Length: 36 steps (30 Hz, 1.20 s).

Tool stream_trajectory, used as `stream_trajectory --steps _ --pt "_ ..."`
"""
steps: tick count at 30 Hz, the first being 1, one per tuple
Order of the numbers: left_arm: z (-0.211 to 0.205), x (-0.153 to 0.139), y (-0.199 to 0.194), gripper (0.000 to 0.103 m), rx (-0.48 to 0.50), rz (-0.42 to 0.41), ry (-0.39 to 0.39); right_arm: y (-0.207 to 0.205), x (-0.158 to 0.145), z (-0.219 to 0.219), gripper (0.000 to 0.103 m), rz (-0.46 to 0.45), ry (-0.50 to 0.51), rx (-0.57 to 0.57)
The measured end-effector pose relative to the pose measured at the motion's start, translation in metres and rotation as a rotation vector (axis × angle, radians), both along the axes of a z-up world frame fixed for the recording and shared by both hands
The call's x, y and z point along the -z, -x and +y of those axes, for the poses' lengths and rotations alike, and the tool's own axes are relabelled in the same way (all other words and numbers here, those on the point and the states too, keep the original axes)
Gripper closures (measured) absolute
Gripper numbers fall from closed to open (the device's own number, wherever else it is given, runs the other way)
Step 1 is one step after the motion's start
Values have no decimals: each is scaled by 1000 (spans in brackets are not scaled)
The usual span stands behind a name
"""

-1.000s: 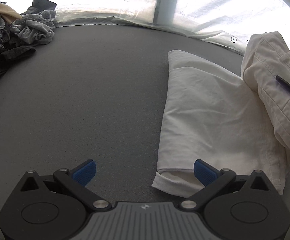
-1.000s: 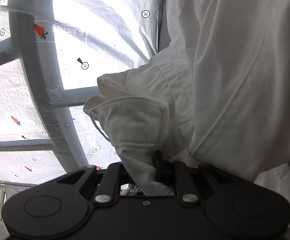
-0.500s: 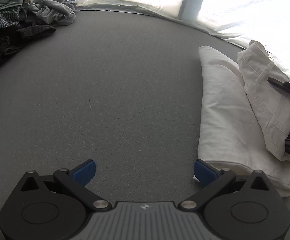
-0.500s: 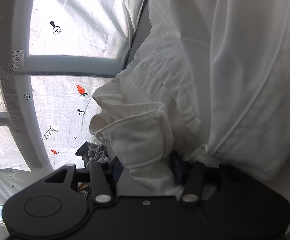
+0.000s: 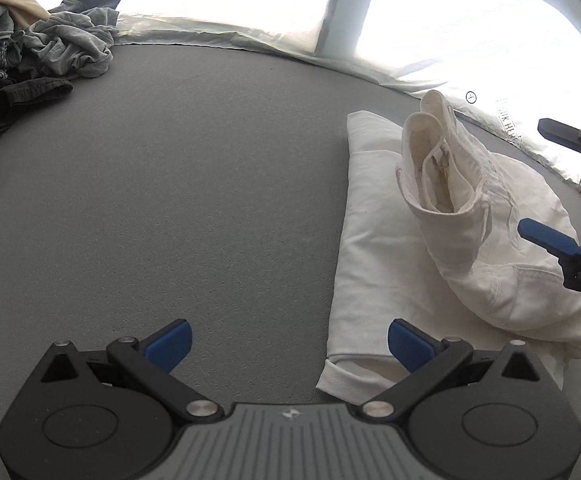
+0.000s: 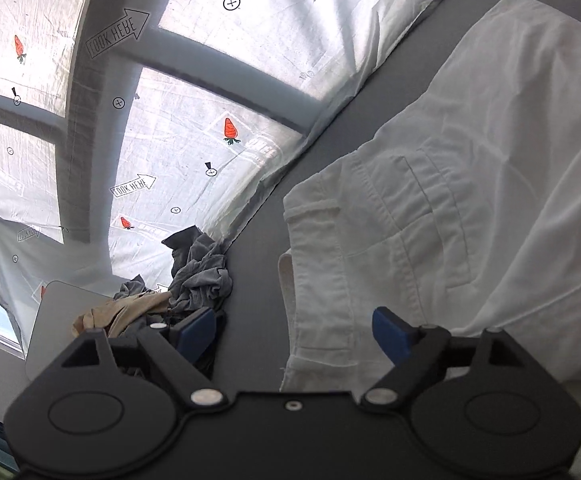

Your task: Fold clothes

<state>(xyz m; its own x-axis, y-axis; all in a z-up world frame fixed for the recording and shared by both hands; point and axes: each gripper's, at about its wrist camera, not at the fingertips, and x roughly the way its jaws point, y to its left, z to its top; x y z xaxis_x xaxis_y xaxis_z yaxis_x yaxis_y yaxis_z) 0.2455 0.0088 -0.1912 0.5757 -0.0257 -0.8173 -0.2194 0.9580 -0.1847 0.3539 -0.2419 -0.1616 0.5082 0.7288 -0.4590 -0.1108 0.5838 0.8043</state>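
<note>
Two grippers are in your hands, and neither has anything in its grasp. Your left gripper (image 5: 288, 344) hangs spread wide over bare grey table (image 5: 194, 200), its blue pads apart, the right-hand pad just over the near corner of the white folded garment (image 5: 374, 264). Your right gripper (image 6: 292, 330) has just been opening; its jaws now stand wide with the waistband of the white trousers (image 6: 410, 240) lying beneath them, no pad pressing on the cloth. Those trousers sit doubled over on the folded white layer near the table's right edge, waistband gaping upward. No container shows in either view. At the far left corner lies a heap of unfolded clothes (image 5: 42, 52), grey, dark and beige; its left part is cut off by the frame, so you cannot count the pieces. Behind the table's far edge hangs a printed white sheet (image 6: 194, 148) with carrots and arrows, partly blown out by backlight.
</note>
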Motion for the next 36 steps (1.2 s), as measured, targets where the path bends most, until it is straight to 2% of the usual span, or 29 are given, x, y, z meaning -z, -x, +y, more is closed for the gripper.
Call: stream_trajectory --steps 1,2,3,7,11,15,22,27,30,36 --pt "-6 -4 -2 0 8 -14 -2 -4 -3 -3 14 -25 61 14" --pt "-11 -8 -5 0 15 -29 -5 -6 -7 -7 7 -51 128 30" --pt "-17 -12 -8 0 23 -44 -9 -7 -10 -13 5 -76 190 45" --pt "-46 -27 -26 0 55 -92 -76 4 -11 -51 5 -149 389 100" --pt "-71 -38 -47 0 61 -117 -139 0 -11 -87 3 -158 512 131" --pt "-89 -36 -67 0 78 -113 -177 -10 1 -117 2 -126 581 131" --pt "-88 -16 -93 0 6 -17 -231 -39 29 -146 2 -65 624 70" --pt "-71 5 -106 0 -26 40 -154 -71 43 -144 2 -46 613 25" --pt "-63 16 -112 0 -1 57 -122 -92 52 -139 2 -33 590 -11" --pt "-43 35 -116 0 33 64 42 -100 69 -131 4 2 521 -53"
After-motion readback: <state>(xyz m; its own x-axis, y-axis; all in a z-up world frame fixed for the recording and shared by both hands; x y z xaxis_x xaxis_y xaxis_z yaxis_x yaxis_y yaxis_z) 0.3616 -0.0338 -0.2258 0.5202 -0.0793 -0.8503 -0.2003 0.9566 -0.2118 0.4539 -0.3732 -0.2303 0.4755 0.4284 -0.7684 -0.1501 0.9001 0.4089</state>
